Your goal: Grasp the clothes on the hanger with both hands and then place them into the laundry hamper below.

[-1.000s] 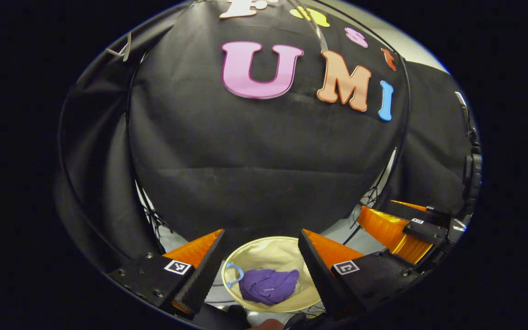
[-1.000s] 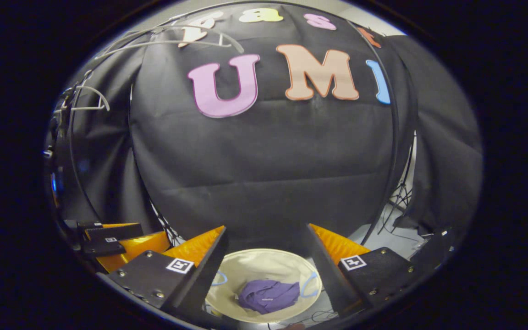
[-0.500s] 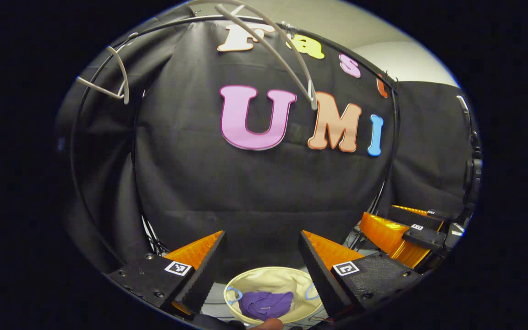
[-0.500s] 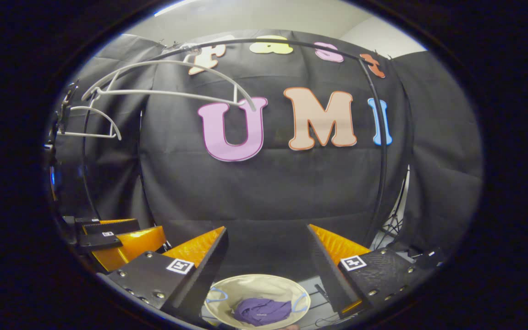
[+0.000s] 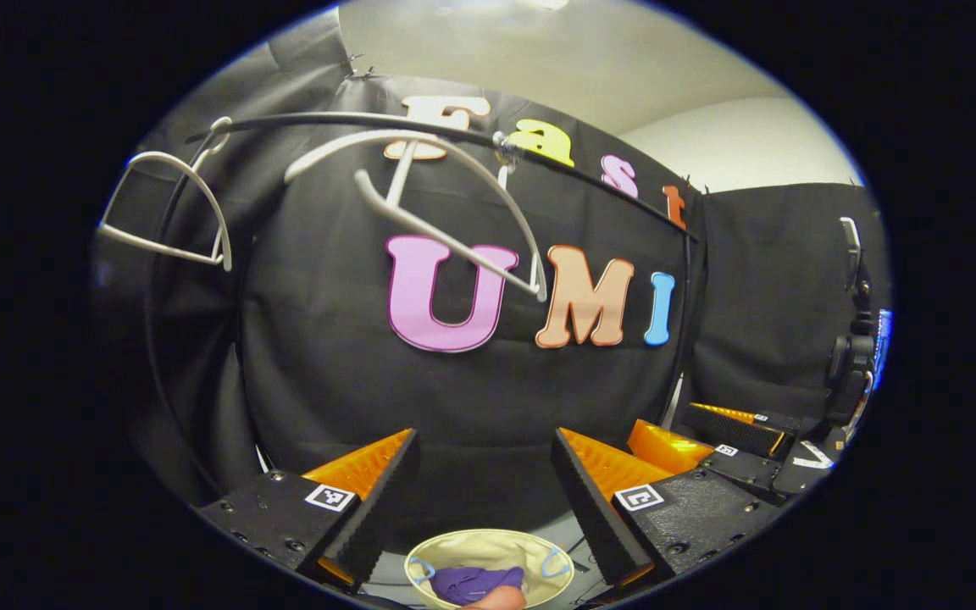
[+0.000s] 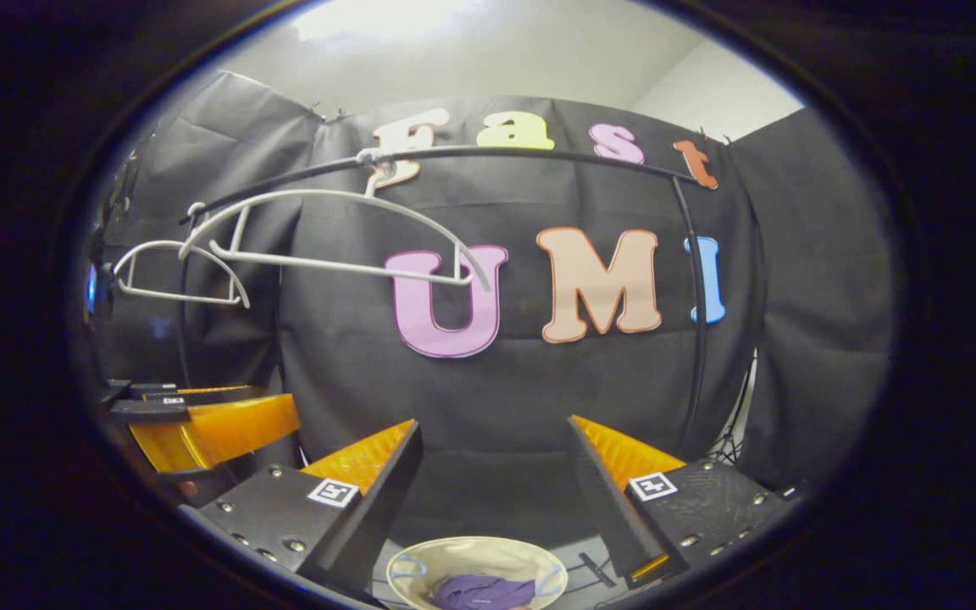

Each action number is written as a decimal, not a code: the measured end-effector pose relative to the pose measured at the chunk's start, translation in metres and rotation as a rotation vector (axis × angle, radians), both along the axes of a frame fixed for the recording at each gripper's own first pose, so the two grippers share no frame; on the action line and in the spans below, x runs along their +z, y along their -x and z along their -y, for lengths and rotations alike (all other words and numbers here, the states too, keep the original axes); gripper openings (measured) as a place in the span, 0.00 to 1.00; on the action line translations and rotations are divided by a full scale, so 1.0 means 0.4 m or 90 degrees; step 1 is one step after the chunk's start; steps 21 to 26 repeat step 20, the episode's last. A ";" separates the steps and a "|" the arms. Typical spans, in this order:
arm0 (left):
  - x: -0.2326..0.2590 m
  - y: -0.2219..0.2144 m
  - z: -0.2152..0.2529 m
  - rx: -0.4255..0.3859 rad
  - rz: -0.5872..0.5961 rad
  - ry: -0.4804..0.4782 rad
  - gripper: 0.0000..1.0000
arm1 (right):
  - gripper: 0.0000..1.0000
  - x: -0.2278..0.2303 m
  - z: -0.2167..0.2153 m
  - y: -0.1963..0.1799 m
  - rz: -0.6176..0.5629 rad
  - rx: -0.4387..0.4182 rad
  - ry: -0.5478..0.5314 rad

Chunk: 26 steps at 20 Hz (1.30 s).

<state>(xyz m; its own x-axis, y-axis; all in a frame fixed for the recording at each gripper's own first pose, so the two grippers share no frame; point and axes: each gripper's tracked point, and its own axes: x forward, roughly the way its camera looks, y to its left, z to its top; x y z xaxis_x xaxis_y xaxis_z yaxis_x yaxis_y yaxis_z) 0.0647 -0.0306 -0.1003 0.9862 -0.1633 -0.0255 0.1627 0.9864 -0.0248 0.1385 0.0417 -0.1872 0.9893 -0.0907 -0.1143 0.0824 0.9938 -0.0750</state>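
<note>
The purple clothes [image 5: 475, 583] lie bunched inside the cream laundry hamper [image 5: 488, 546], at the bottom centre of the left gripper view; the right gripper view shows the same heap [image 6: 481, 590] in the hamper [image 6: 475, 555] at its lower edge. Over the last second the hamper has shrunk and slid toward the bottom of both views, while the rail and ceiling have come into the top, so both cameras have lifted and tipped upward, away from the drop.

The left tongs [image 5: 484, 483] stand wide apart with nothing between them, and so do the right tongs [image 6: 495, 479]. In the right gripper view the left tongs also show at the left edge, and in the left gripper view the right ones sit at the lower right.

Above, a white hanger [image 5: 454, 246] hangs bare from the black rail [image 5: 590, 174] in the upper centre, with a second bare hanger [image 5: 174, 212] at the upper left.

With the garment in the hamper and both tongs free and rising, the task looks finished, and this reads as the withdrawal.
</note>
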 end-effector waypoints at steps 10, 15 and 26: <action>0.057 0.012 -0.040 0.077 0.039 0.007 0.92 | 1.00 0.104 -0.059 0.063 0.050 0.072 -0.033; 0.068 0.013 -0.032 0.097 0.052 0.003 0.92 | 0.99 0.137 -0.057 0.076 0.090 0.088 -0.040; 0.085 0.002 -0.031 0.116 0.071 -0.008 0.92 | 1.00 0.178 -0.033 0.111 0.124 0.098 -0.083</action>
